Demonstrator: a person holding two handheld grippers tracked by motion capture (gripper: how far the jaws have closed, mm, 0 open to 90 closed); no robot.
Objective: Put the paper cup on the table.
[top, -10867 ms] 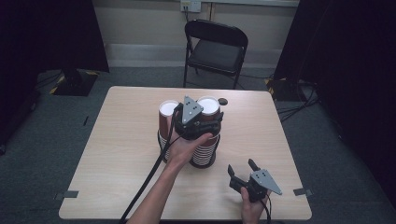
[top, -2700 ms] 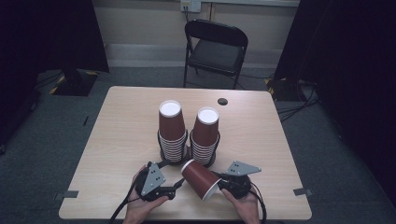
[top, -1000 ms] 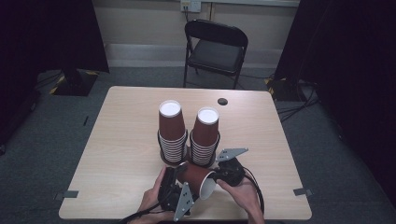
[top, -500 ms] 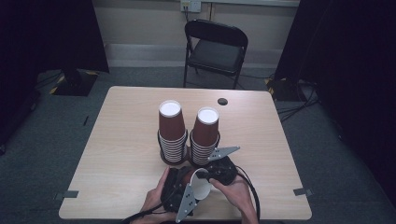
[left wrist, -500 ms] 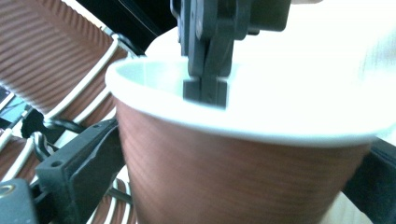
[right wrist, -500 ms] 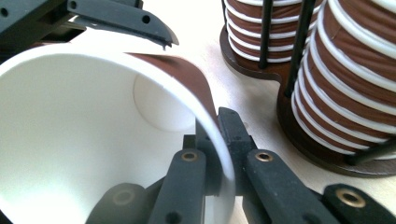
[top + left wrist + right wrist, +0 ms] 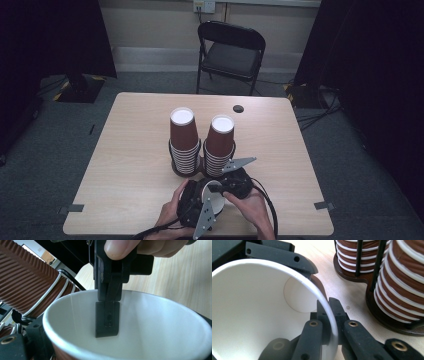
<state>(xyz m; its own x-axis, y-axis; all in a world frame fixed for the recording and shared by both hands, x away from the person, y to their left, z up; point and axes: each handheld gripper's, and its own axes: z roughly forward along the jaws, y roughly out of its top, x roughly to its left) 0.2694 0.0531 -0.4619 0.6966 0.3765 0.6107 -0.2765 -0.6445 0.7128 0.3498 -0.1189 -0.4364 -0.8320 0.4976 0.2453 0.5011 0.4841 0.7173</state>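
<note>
high view puts a single brown paper cup (image 7: 214,200) near the front edge of the surface (image 7: 125,170), lying roughly on its side between the person's two hands, its white inside facing the camera. it is off the stacks and looks held up by both tools, probably so one can steady it while the other takes a fresh grip.

right tongs (image 7: 329,322) are clamped on the cup's rim: in the right gripper view one jaw sits inside the white wall and the other outside, pressed together with the paper edge between them. left gripper view shows that same jaw reaching down inside the cup, a thumb (image 7: 120,247) on the tool above it.

left tongs (image 7: 192,205) sit against the cup's outer side, and a dark jaw curves over the rim in the right gripper view; whether they are pinching or only cradling i cannot tell.

just behind, two stacks of ribbed cups (image 7: 184,145) stand upright in a dark wire holder (image 7: 387,320), and a folding chair (image 7: 231,50) sits beyond the surface.
</note>
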